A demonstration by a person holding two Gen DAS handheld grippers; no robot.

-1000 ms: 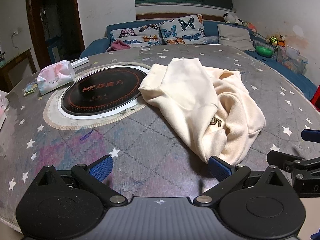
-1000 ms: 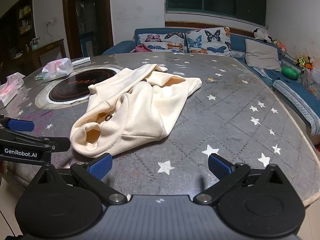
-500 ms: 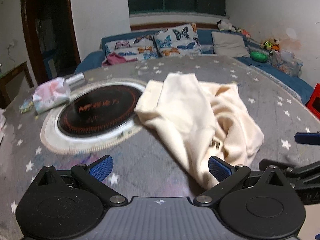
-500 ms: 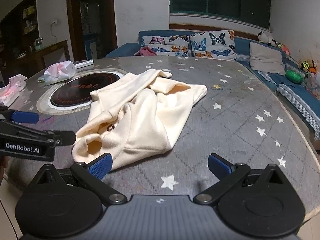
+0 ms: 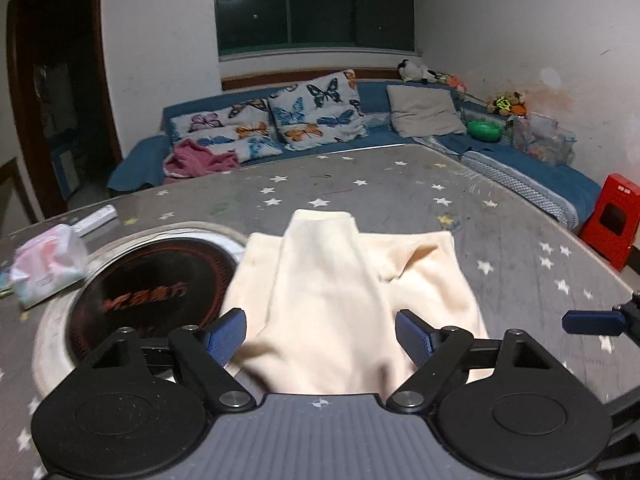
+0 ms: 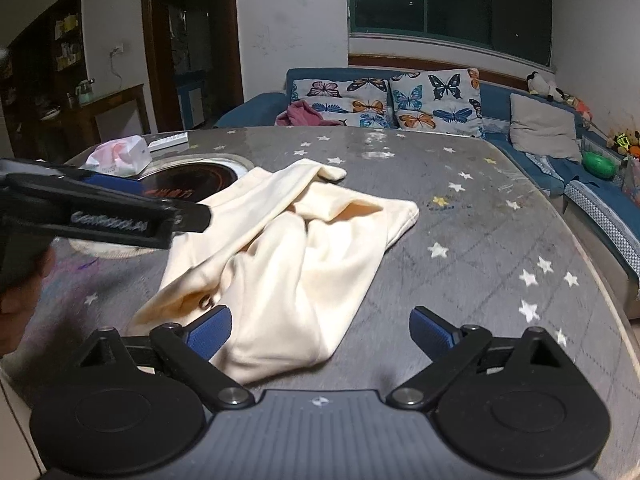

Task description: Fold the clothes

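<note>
While the cream garment (image 6: 288,256) lies crumpled on the star-patterned table (image 6: 480,216), beside the round cooktop (image 5: 148,284), the left gripper (image 5: 320,334) hangs over its near edge, fingers spread wide — and the right gripper (image 6: 320,330) is spread wide too, gripping nothing.

Home living room: a blue sofa (image 5: 520,160) with butterfly cushions (image 5: 320,112) and soft toys (image 5: 506,104) stands behind the star-patterned worktop (image 5: 400,192), beneath a dark window (image 5: 312,0).
</note>
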